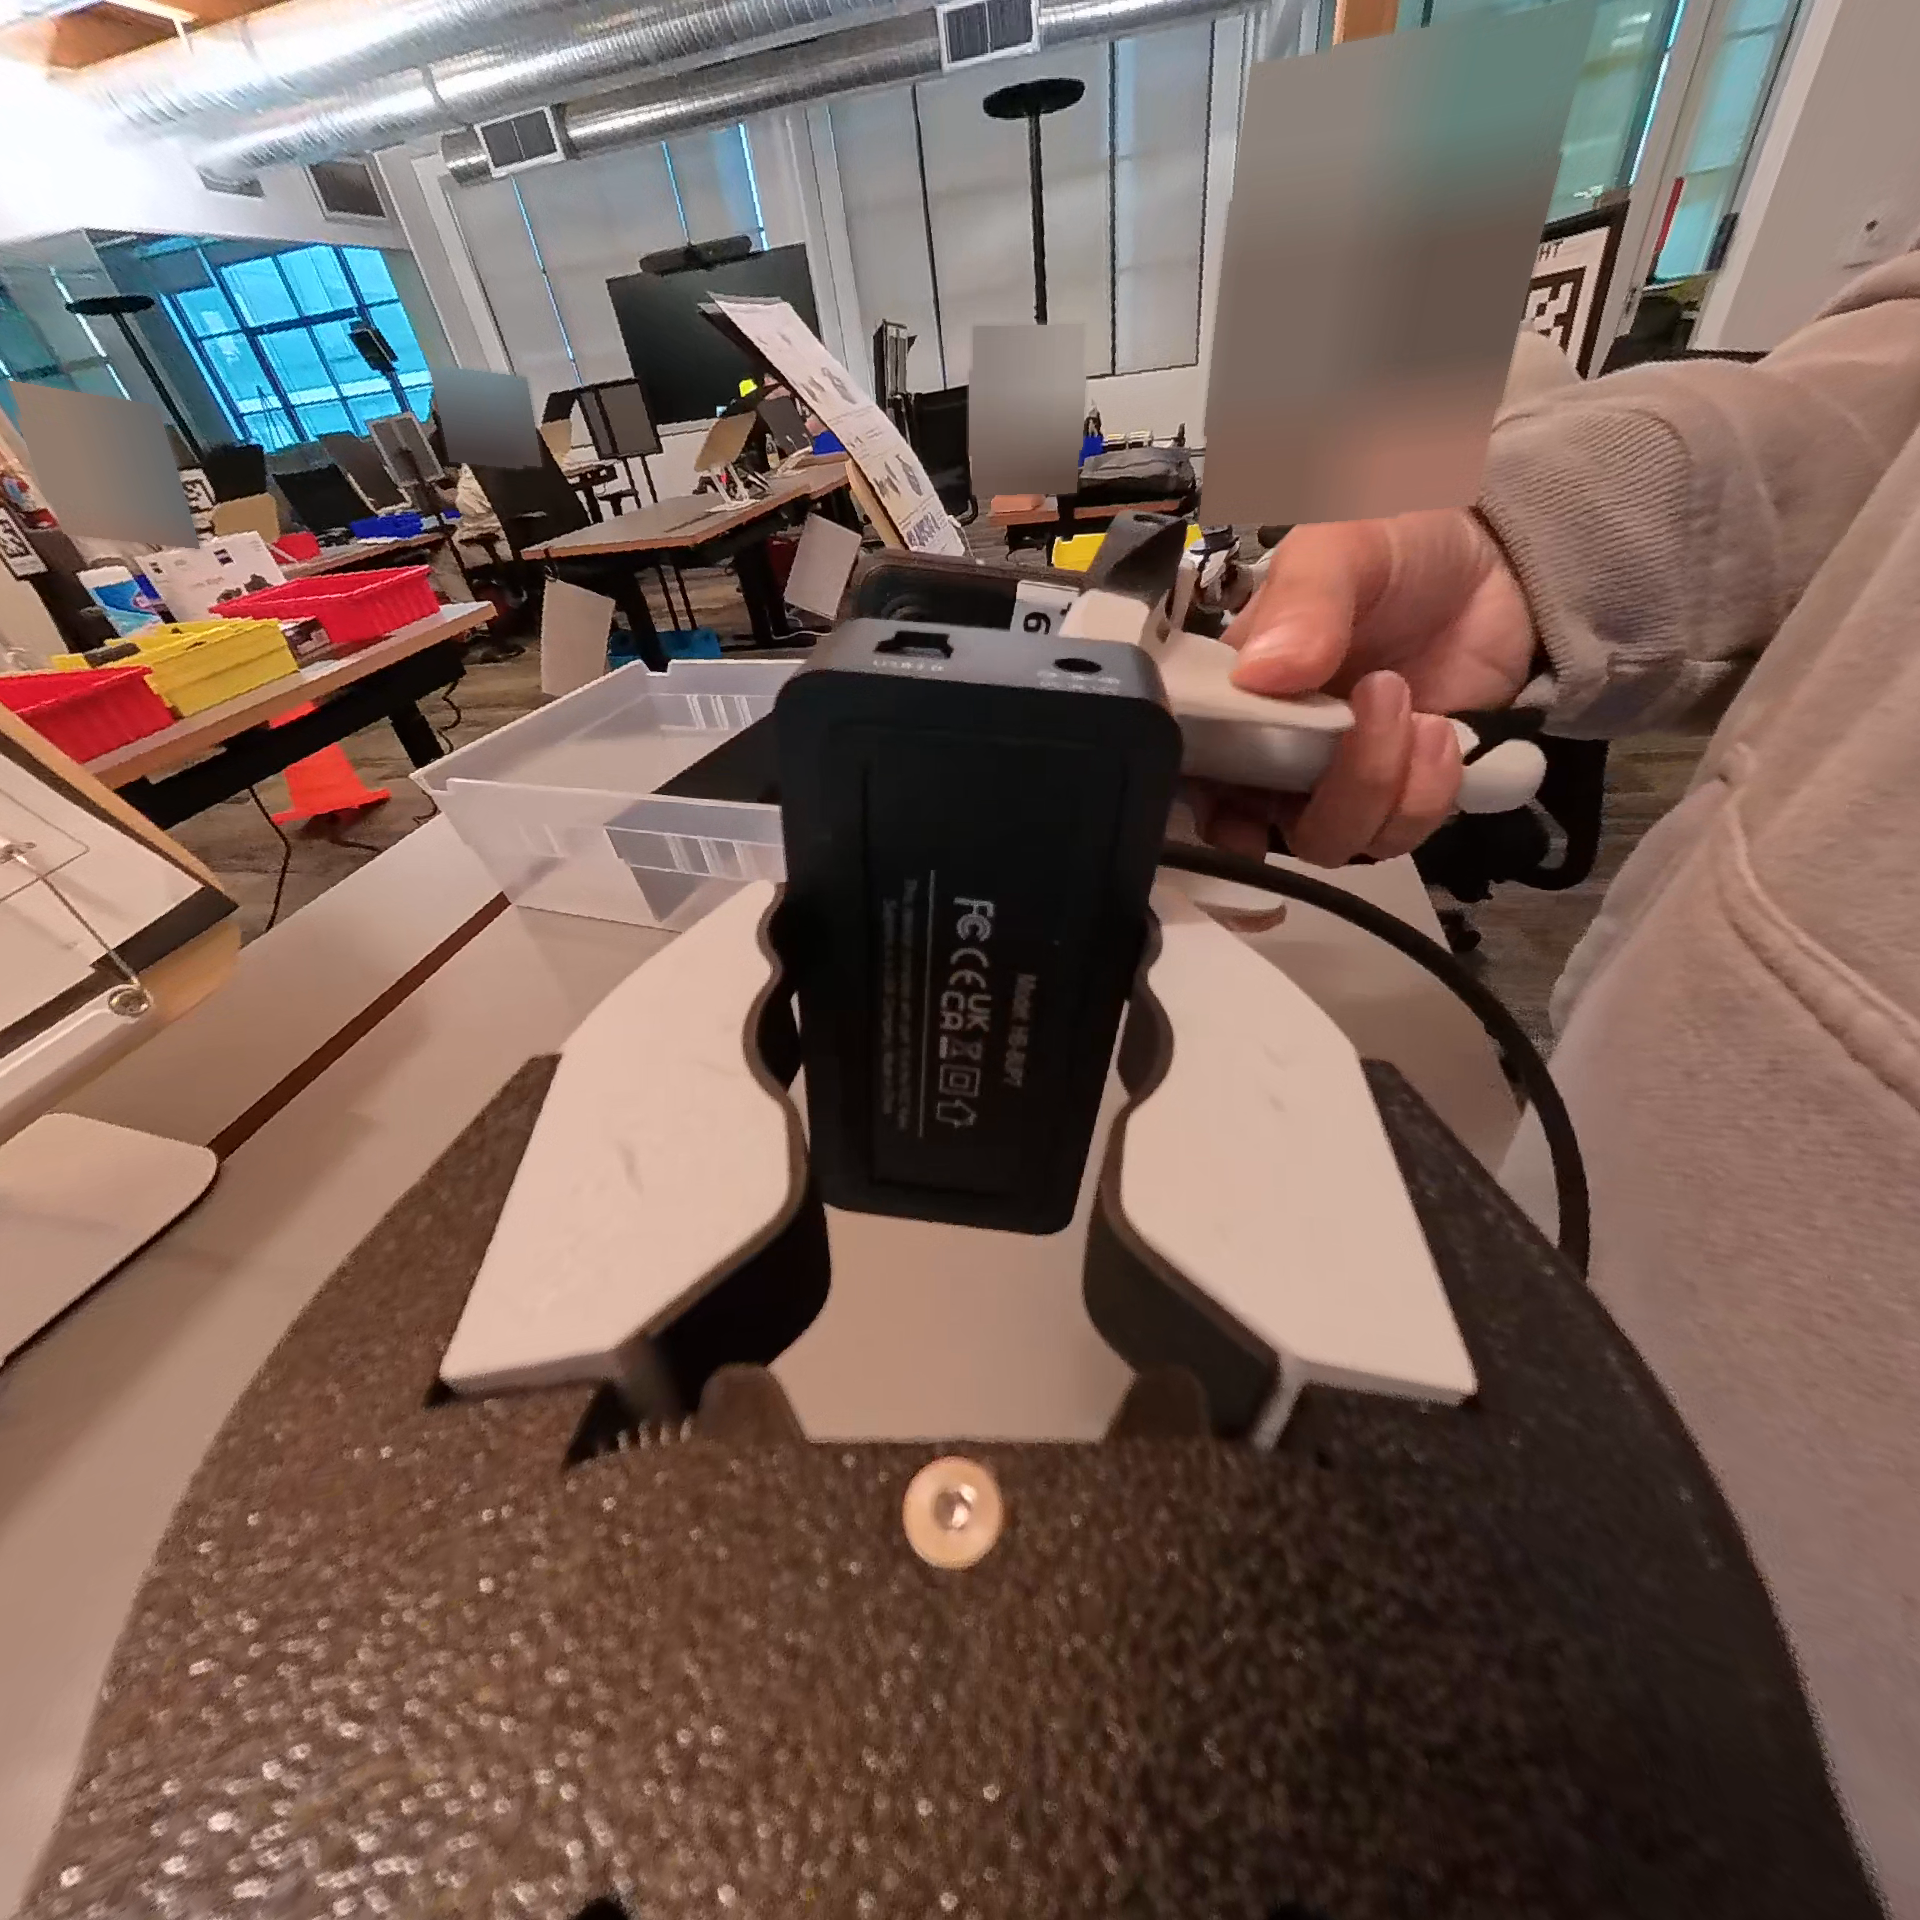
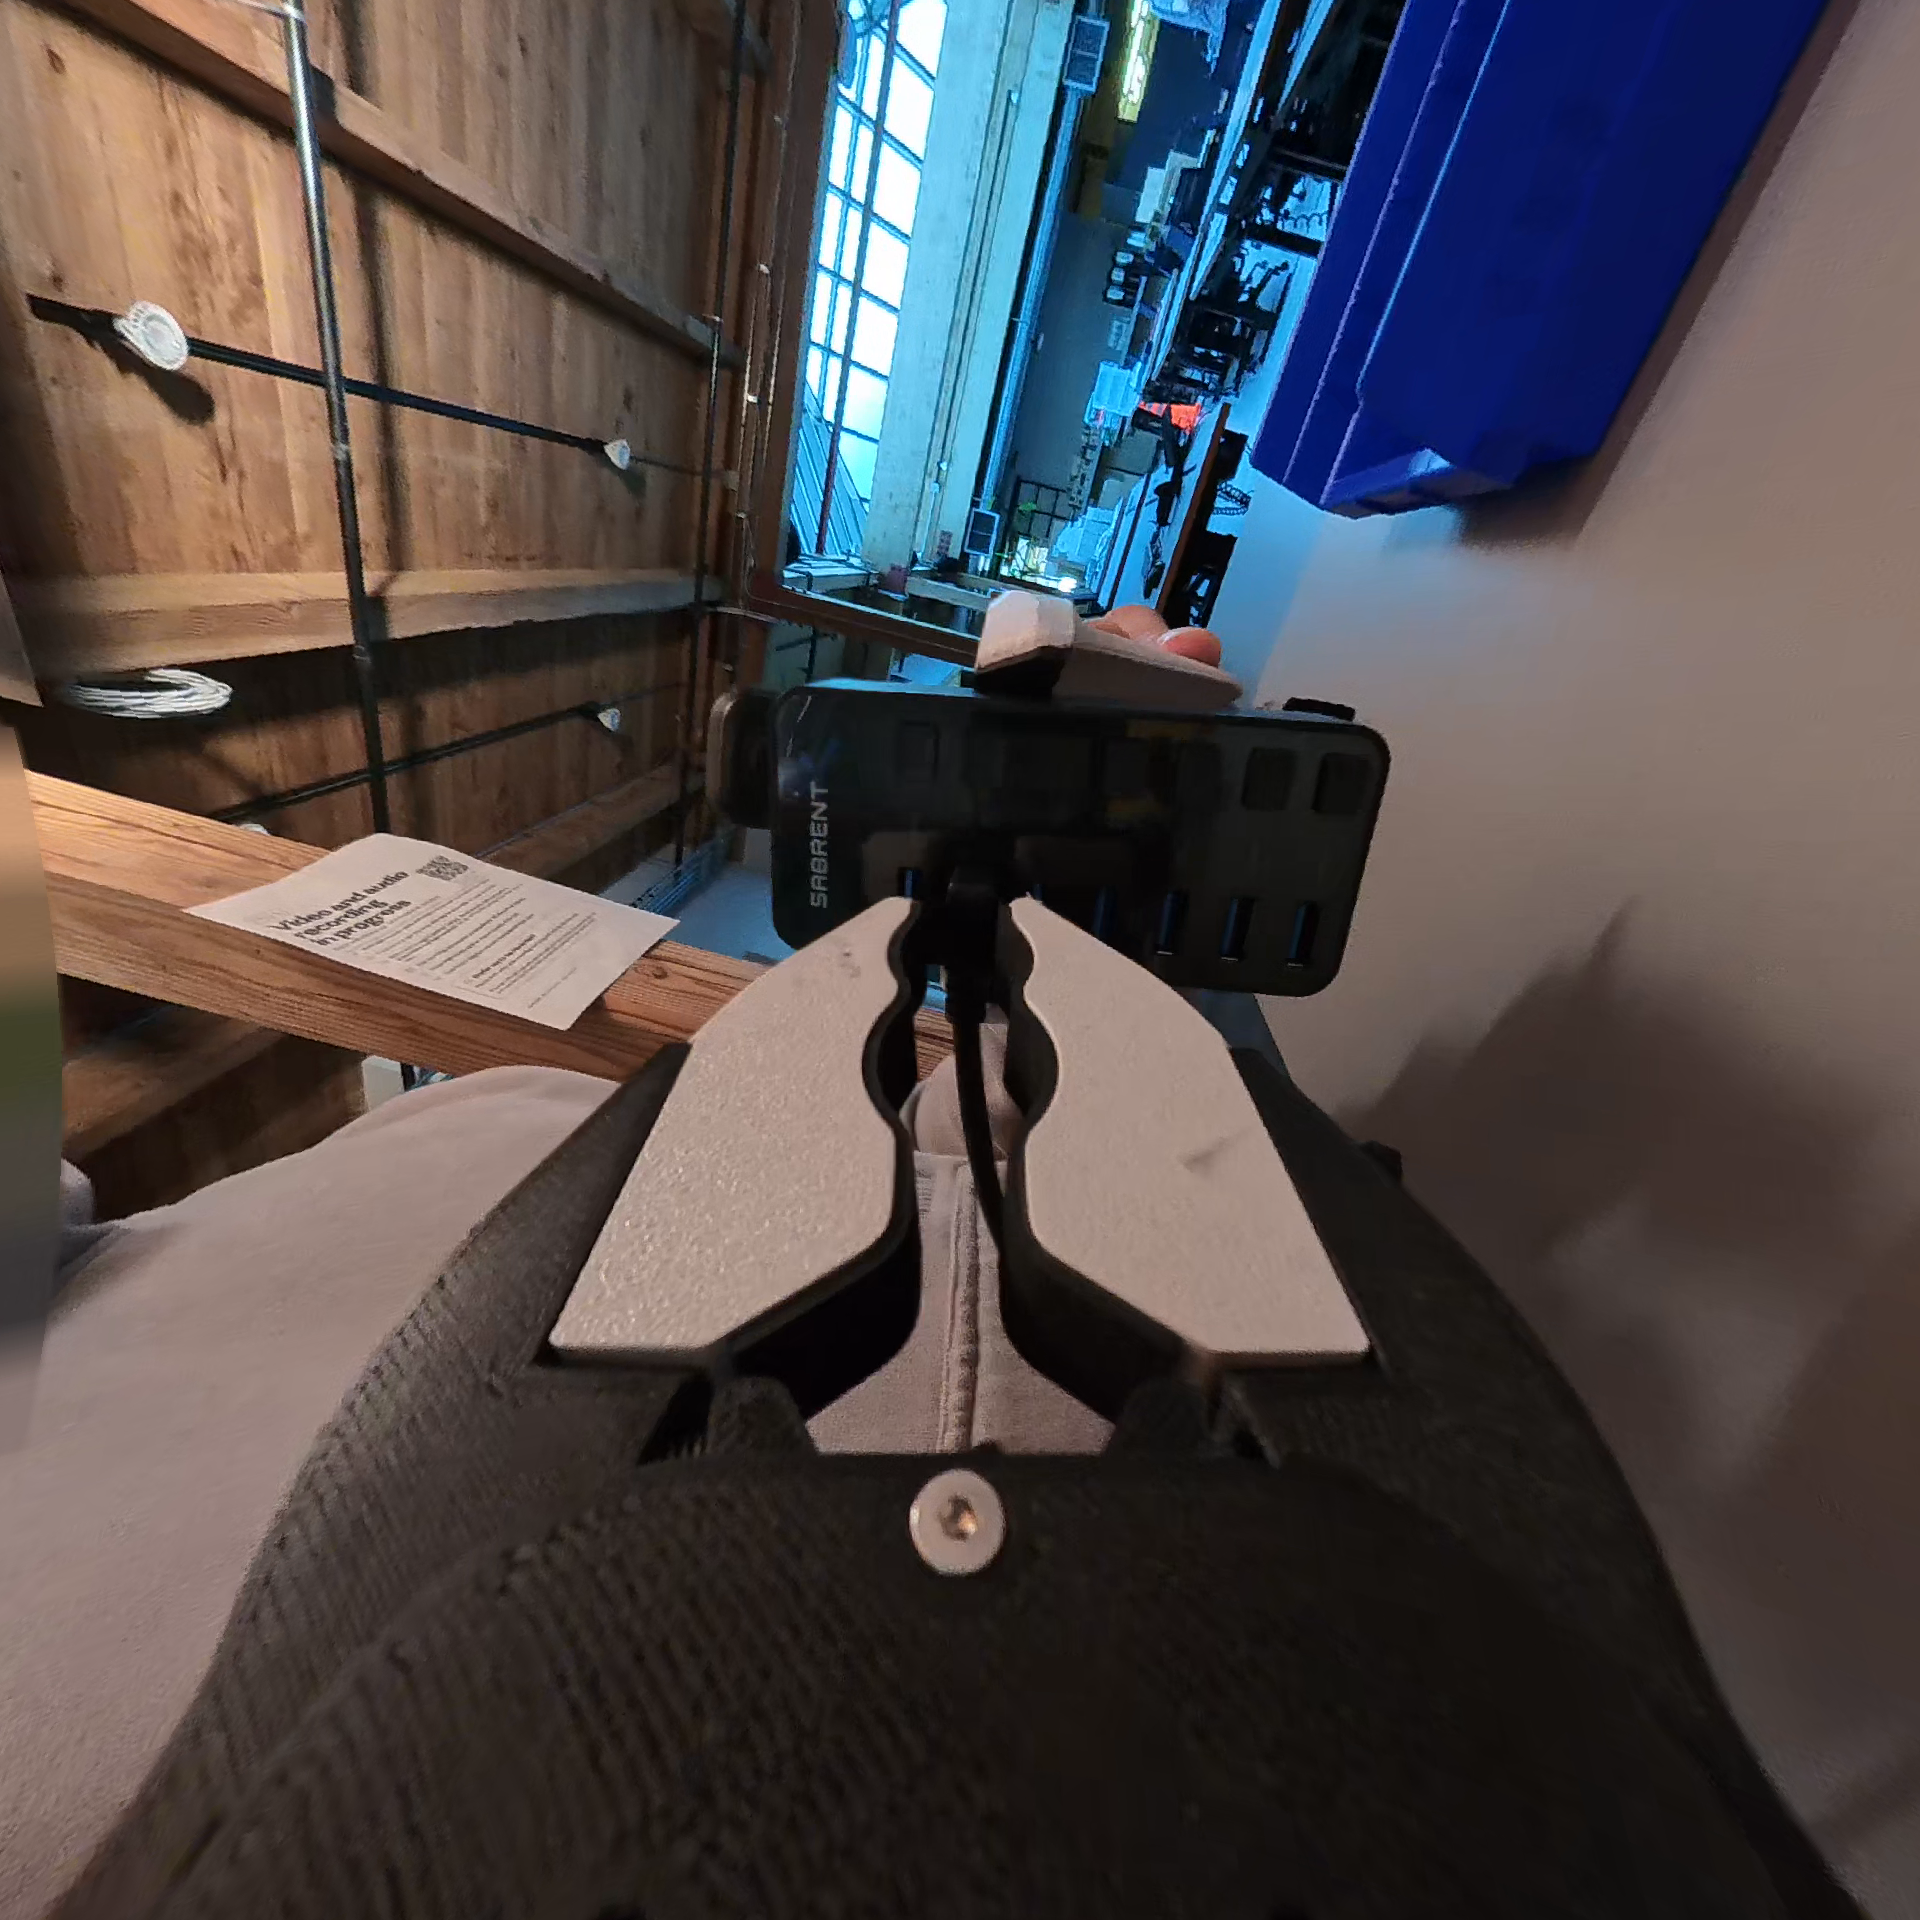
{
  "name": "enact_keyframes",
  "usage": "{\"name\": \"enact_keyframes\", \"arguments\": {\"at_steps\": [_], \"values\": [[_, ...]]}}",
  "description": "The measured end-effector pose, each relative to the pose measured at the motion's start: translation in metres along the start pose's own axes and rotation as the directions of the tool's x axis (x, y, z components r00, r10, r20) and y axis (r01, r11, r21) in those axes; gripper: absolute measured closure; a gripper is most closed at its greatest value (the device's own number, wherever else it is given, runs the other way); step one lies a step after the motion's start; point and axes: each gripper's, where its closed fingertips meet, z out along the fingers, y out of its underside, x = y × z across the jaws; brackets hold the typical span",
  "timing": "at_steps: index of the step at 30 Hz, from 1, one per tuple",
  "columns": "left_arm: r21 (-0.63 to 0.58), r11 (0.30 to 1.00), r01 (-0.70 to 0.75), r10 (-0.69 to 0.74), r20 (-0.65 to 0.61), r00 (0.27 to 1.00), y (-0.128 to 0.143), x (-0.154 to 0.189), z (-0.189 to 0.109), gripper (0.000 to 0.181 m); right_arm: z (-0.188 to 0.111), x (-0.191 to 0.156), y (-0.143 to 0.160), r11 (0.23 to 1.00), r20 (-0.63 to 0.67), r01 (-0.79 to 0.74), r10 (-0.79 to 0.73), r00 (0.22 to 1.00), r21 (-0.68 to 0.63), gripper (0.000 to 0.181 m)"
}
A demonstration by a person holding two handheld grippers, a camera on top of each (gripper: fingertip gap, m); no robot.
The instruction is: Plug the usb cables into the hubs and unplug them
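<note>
My left gripper (image 1: 961, 935) is shut on a black USB hub (image 1: 977, 935) and holds it upright above the table, with its labelled underside facing the camera. In the right wrist view the hub (image 2: 1081, 790) shows its face with a row of several blue ports. My right gripper (image 2: 961, 920) is shut on the black plug of a USB cable (image 2: 971, 1049), and the plug's end meets the hub's port row. I cannot tell how deep it sits. The right gripper (image 1: 1195, 665), held by a hand, shows behind the hub in the left wrist view. The cable (image 1: 1507, 1039) loops off to the right.
A clear plastic tray (image 1: 582, 790) stands on the white table (image 1: 312, 987) just behind the hub. The person's beige sleeve (image 1: 1714, 831) fills the right side. A blue bin (image 2: 1538, 239) sits on the table beyond the hub. Tables with red and yellow bins stand far left.
</note>
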Motion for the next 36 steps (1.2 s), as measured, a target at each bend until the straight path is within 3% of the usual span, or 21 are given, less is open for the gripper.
{"name": "enact_keyframes", "arguments": {"at_steps": [9, 13, 22, 23, 24, 25, 26, 27, 28, 30, 32, 36], "values": [[-0.118, 0.987, -0.107, 0.112, 0.03, 0.993, 0.015, -0.001, 0.001, 0.122, -0.003, 0.015, 0.003, 0.996, -0.086, 0.08, -0.084, 0.993, -0.048, 0.172], [-0.155, 0.982, -0.109, 0.113, 0.023, 0.993, 0.021, 0.005, 0.007, 0.122, -0.011, 0.022, 0.007, 0.997, -0.068, 0.019, -0.024, 0.997, -0.075, 0.172], [-0.12, 0.99, -0.078, 0.081, 0.024, 0.996, 0.016, 0.009, 0.015, 0.121, -0.023, 0.017, 0.01, 0.995, -0.058, -0.015, 0.009, 0.998, -0.101, 0.172], [-0.108, 0.992, -0.072, 0.078, 0.06, 0.995, 0.014, 0.001, 0.008, 0.121, -0.026, 0.016, 0.005, 0.997, -0.067, -0.012, 0.007, 0.998, -0.077, 0.171], [-0.048, 0.999, -0.019, 0.025, 0.128, 0.991, 0.008, -0.016, -0.013, 0.122, -0.048, 0.018, -0.018, 0.999, -0.101, -0.001, 0.005, 0.995, 0.046, 0.172], [0.038, 0.998, 0.044, -0.051, 0.201, 0.978, 0.0, -0.037, -0.042, 0.122, -0.088, 0.019, -0.048, 0.981, -0.127, 0.008, 0.017, 0.992, 0.192, 0.172], [0.073, 0.996, 0.05, -0.066, 0.232, 0.97, -0.004, -0.049, -0.065, 0.122, -0.126, 0.028, -0.064, 0.969, -0.231, 0.061, -0.005, 0.973, 0.239, 0.173], [0.043, 0.998, 0.038, -0.047, 0.234, 0.971, -0.003, -0.056, -0.075, 0.122, -0.146, 0.043, -0.057, 0.987, -0.376, 0.114, -0.062, 0.925, 0.117, 0.172], [0.009, 1.0, 0.029, -0.03, 0.231, 0.972, -0.005, -0.06, -0.077, 0.122, -0.147, 0.037, -0.057, 0.989, -0.384, 0.127, -0.089, 0.919, 0.074, 0.173], [0.029, 0.999, 0.016, -0.022, 0.218, 0.976, -0.019, -0.066, -0.074, 0.122, -0.126, -0.008, -0.065, 0.984, -0.27, 0.176, -0.167, 0.948, 0.01, 0.172], [0.09, 0.996, 0.022, -0.041, 0.215, 0.976, -0.031, -0.066, -0.069, 0.122, -0.126, -0.041, -0.084, 0.919, -0.322, 0.385, -0.391, 0.862, -0.085, 0.173], [0.111, 0.993, 0.045, -0.063, 0.164, 0.984, -0.027, -0.047, -0.052, 0.122, -0.175, -0.094, -0.151, 0.79, -0.466, 0.612, -0.523, 0.713, 0.049, 0.173]]}}
